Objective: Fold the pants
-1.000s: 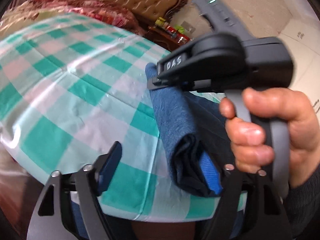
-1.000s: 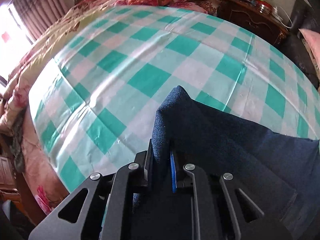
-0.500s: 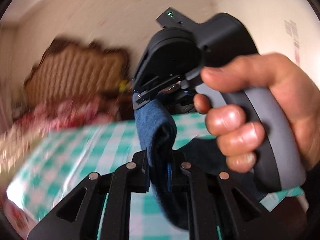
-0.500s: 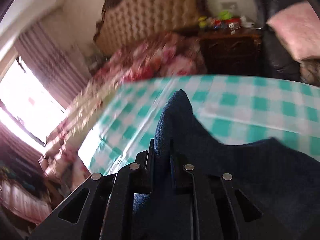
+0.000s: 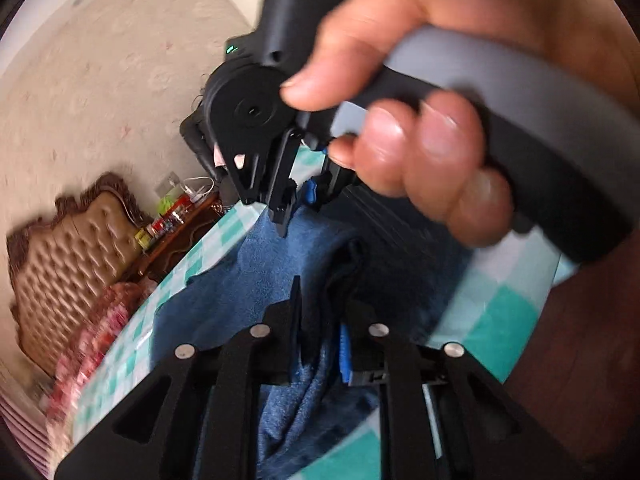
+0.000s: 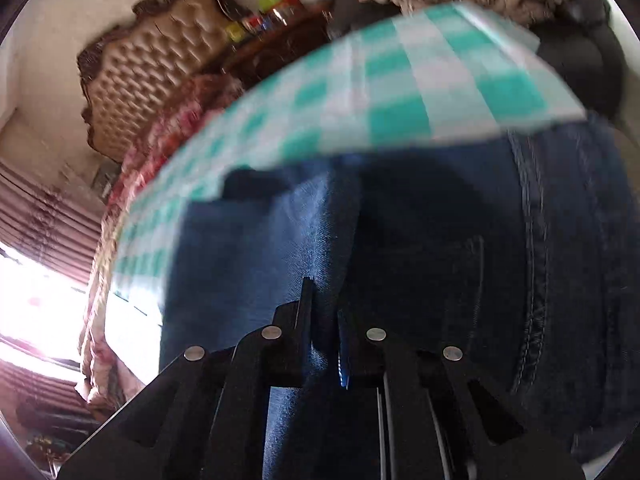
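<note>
Both grippers carrying jeans fold across checked desk.
Left gripper (image 5: 320, 332), jaws just loosened slightly, and right gripper (image 6: 324, 336) each clamp jeans (image 6: 420, 264) edge, frame centre, keeping the fold aligned over desk (image 6: 400, 92).

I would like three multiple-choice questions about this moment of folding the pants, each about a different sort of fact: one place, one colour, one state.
1. Where do the pants lie?
A. on the checked cloth
B. on a bare floor
C. in a basket

2. Which colours has the checked cloth?
A. red and black
B. green and white
C. yellow and grey

3. How is the right gripper?
A. wide open, nothing in it
B. shut on the pants
C. holding a bottle

Answers: 1 A, the denim spreads over the cloth in both views. 2 B, green and white squares show beside the denim. 3 B, a ridge of denim is pinched between its fingers.
</note>
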Motion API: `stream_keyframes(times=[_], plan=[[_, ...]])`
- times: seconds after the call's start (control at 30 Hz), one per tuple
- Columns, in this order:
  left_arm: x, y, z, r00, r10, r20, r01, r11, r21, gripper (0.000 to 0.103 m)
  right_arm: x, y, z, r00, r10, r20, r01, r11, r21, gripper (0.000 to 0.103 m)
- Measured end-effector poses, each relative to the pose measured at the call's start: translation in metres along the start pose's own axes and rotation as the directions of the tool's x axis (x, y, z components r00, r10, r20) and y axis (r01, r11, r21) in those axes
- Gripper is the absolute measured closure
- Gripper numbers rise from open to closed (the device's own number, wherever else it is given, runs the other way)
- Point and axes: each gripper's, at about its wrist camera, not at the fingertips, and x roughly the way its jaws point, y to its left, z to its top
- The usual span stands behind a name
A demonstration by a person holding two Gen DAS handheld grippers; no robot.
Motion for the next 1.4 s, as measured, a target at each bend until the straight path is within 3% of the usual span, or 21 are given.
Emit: stream_keyframes(times=[0.03, 0.17, 0.2, 0.27, 0.3, 0.37, 0.4, 0.5, 0.53, 0.63, 0.77, 0.83, 0.93, 1.13, 1.3, 1.4], plan=[[0.003, -0.005, -0.005, 1.000, 0.019, 0.002, -0.019, 1.000, 0.024, 0.060, 0.007, -0.004, -0.002, 1.000, -0.002, -0.017, 0.002, 1.000, -0.006, 0.087], [0.005, -0.014, -0.018, 0.996, 0.085, 0.033, -0.087, 0.993, 0.083, 0.057, 0.006, -0.008, 0.001, 1.000, -0.004, -0.026, 0.003, 0.999, -0.035, 0.074], [0.004, -0.017, -0.019, 0.995, 0.091, 0.033, -0.093, 0.992, 0.084, 0.058, 0.004, -0.009, 0.003, 1.000, -0.011, -0.016, 0.011, 0.999, -0.041, 0.065], [0.008, -0.019, -0.020, 0.996, 0.083, 0.022, -0.084, 0.993, 0.083, 0.068, 0.005, -0.006, 0.007, 1.000, -0.010, -0.008, 0.009, 0.998, -0.058, 0.060], [0.009, -0.020, -0.021, 0.998, 0.065, 0.009, -0.065, 0.994, 0.089, 0.081, 0.009, -0.005, 0.010, 1.000, -0.008, -0.017, 0.006, 0.998, -0.066, 0.060], [0.010, -0.026, -0.020, 0.998, 0.068, 0.009, -0.069, 0.993, 0.096, 0.086, 0.013, -0.007, 0.014, 0.999, -0.024, -0.029, 0.022, 0.996, -0.083, 0.060], [0.010, -0.025, -0.020, 0.997, 0.076, 0.013, -0.077, 0.992, 0.102, 0.088, 0.018, -0.004, 0.016, 0.998, -0.043, -0.038, 0.040, 0.995, -0.092, 0.061], [0.006, -0.026, -0.020, 0.996, 0.088, 0.014, -0.089, 0.990, 0.109, 0.091, 0.019, 0.001, 0.021, 0.998, -0.048, -0.036, 0.044, 0.993, -0.109, 0.088], [0.003, -0.026, -0.020, 0.995, 0.094, 0.017, -0.095, 0.989, 0.110, 0.091, 0.016, 0.002, 0.023, 0.999, -0.035, -0.029, 0.032, 0.994, -0.106, 0.093], [-0.003, -0.016, -0.006, 0.991, 0.129, 0.045, -0.133, 0.986, 0.103, 0.092, -0.008, 0.016, 0.030, 1.000, 0.009, 0.026, -0.005, 0.991, -0.134, 0.095], [-0.017, -0.009, 0.030, 0.977, 0.158, 0.142, -0.174, 0.979, 0.110, 0.092, -0.065, 0.024, 0.042, 0.990, 0.034, 0.140, -0.010, 0.986, -0.166, 0.095], [-0.018, -0.016, 0.046, 0.969, 0.150, 0.197, -0.177, 0.976, 0.125, 0.092, -0.089, 0.014, 0.046, 0.983, 0.037, 0.180, -0.009, 0.988, -0.156, 0.095], [-0.010, -0.038, 0.060, 0.967, 0.112, 0.229, -0.150, 0.977, 0.154, 0.092, -0.102, -0.023, 0.048, 0.981, -0.026, 0.190, 0.046, 0.994, -0.101, 0.095], [0.031, -0.089, 0.053, 0.993, -0.039, 0.112, 0.013, 0.975, 0.223, 0.092, -0.053, -0.088, 0.038, 0.991, -0.121, 0.064, 0.125, 0.990, -0.059, 0.095], [0.036, -0.089, 0.053, 0.993, -0.028, 0.114, 0.001, 0.973, 0.230, 0.092, -0.060, -0.080, 0.037, 0.990, -0.123, 0.076, 0.130, 0.987, -0.093, 0.095], [0.015, -0.091, 0.070, 0.989, 0.015, 0.146, -0.044, 0.979, 0.198, 0.092, -0.083, -0.060, 0.043, 0.988, -0.090, 0.123, 0.106, 0.985, -0.135, 0.095]])
